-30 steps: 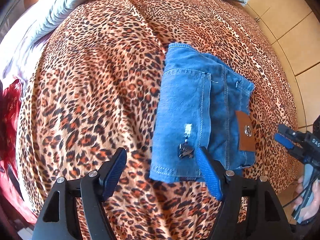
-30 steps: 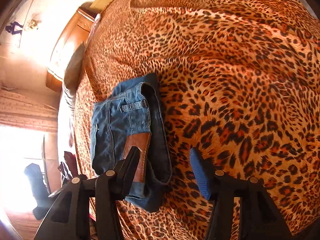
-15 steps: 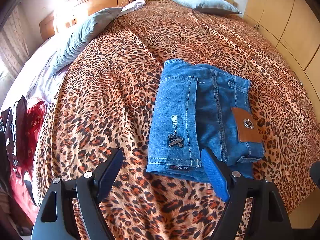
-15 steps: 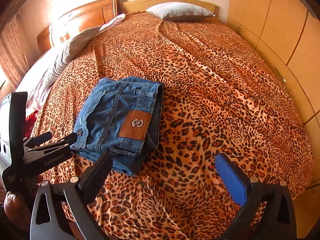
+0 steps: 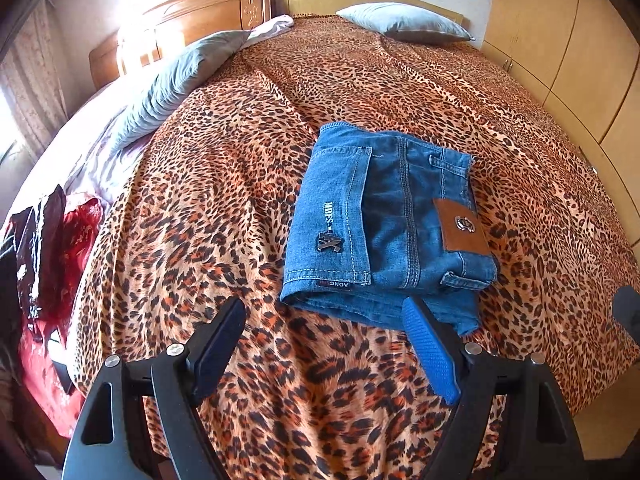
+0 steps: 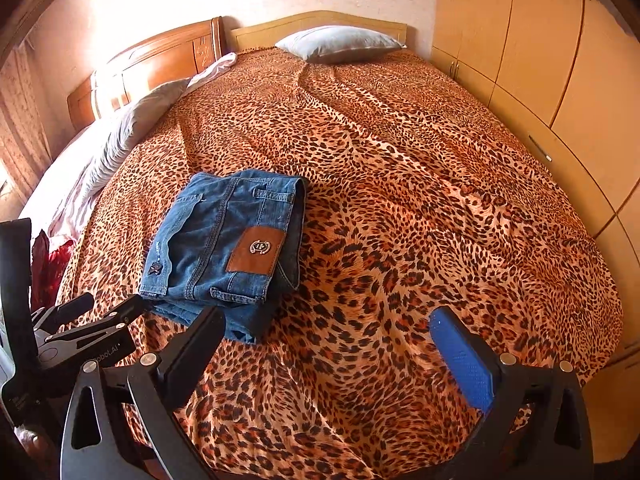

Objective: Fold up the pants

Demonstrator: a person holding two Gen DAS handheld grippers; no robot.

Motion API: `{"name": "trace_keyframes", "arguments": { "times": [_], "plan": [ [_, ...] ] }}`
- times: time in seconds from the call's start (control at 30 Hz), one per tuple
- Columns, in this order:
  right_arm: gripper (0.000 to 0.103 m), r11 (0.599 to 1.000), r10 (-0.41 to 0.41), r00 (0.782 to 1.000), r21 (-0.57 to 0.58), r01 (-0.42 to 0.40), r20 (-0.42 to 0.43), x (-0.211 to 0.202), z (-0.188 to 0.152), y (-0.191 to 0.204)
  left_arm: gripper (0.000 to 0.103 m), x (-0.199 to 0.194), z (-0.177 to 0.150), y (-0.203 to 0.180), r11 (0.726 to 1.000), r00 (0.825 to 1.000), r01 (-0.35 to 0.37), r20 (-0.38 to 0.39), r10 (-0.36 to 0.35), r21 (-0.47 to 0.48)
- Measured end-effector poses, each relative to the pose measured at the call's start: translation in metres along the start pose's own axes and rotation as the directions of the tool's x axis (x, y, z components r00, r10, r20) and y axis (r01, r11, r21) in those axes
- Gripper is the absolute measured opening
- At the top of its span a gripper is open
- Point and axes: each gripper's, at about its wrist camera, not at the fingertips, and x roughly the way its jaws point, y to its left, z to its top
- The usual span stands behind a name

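Blue jeans lie folded in a compact stack on the leopard-print bedspread, brown leather waist patch facing up. They also show in the right wrist view. My left gripper is open and empty, held above the bed just in front of the stack. My right gripper is open and empty, to the right of the stack and clear of it. The left gripper also shows at the left edge of the right wrist view.
Grey pillows lie at the head of the bed by wooden headboards. Wooden wardrobe doors run along the right side. Red cloth and a dark item lie at the left bed edge.
Both grippers have pulled back and lifted away from the folded jeans, and both views have levelled out. The jeans lie still.
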Motion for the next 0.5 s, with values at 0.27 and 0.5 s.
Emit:
{"name": "trace_keyframes", "arguments": {
  "times": [0.27, 0.5],
  "plan": [
    [0.103, 1.000, 0.000, 1.000, -0.019, 0.000, 0.007, -0.016, -0.015, -0.025, 0.081, -0.030, -0.022, -0.031, 0.999, 1.000, -0.024, 0.020, 0.023, 0.039],
    [0.103, 1.000, 0.007, 1.000, -0.025, -0.007, -0.001, -0.021, -0.023, -0.039, 0.081, -0.042, -0.028, -0.046, 0.999, 1.000, -0.007, 0.014, 0.006, 0.051]
  ]
}}
